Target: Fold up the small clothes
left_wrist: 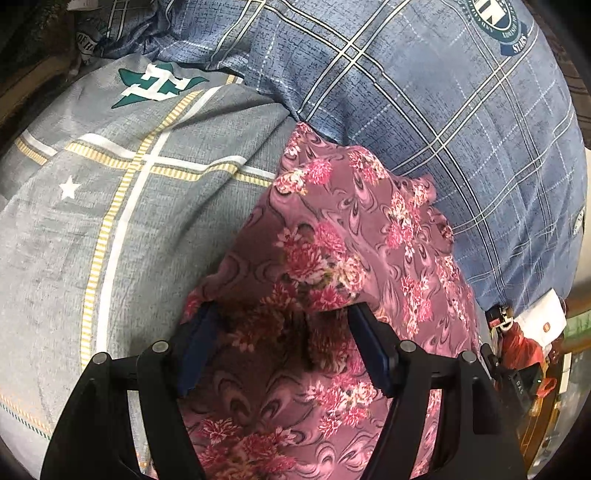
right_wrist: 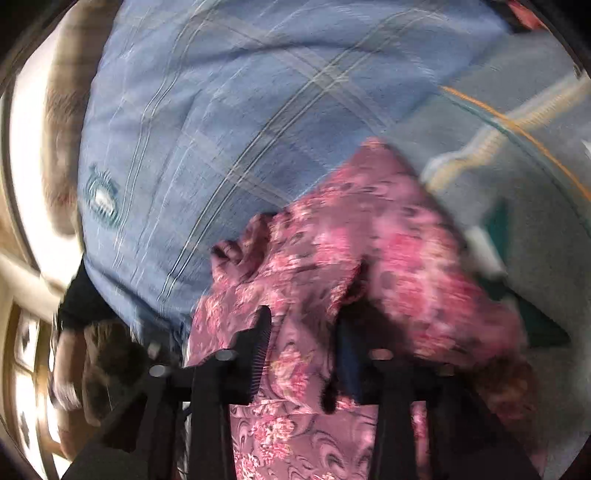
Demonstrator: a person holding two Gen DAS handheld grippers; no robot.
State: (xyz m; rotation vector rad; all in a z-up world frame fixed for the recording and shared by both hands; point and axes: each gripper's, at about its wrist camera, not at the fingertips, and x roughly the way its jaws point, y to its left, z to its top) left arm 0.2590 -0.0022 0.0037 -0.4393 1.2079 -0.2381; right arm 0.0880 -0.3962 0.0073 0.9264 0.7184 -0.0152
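- Left wrist view: the left gripper stands wide, its fingers straddling a raised fold of the floral garment, which drapes from 6 to 12 o'clock over the grey bedding and blue checked bedding. Whether the fingers press the cloth cannot be told.
- To fold well, judged: close on the edge near the corner and keep the fold line taut and straight.
- Writing: a crest at 1 o'clock reads partly "STARS"; a white letter emblem sits at 11 o'clock.
- Right wrist view, blurred: the right gripper stands fairly narrow, cloth bunched between its fingers; true grip uncertain. The garment fills 6 to 1 o'clock.
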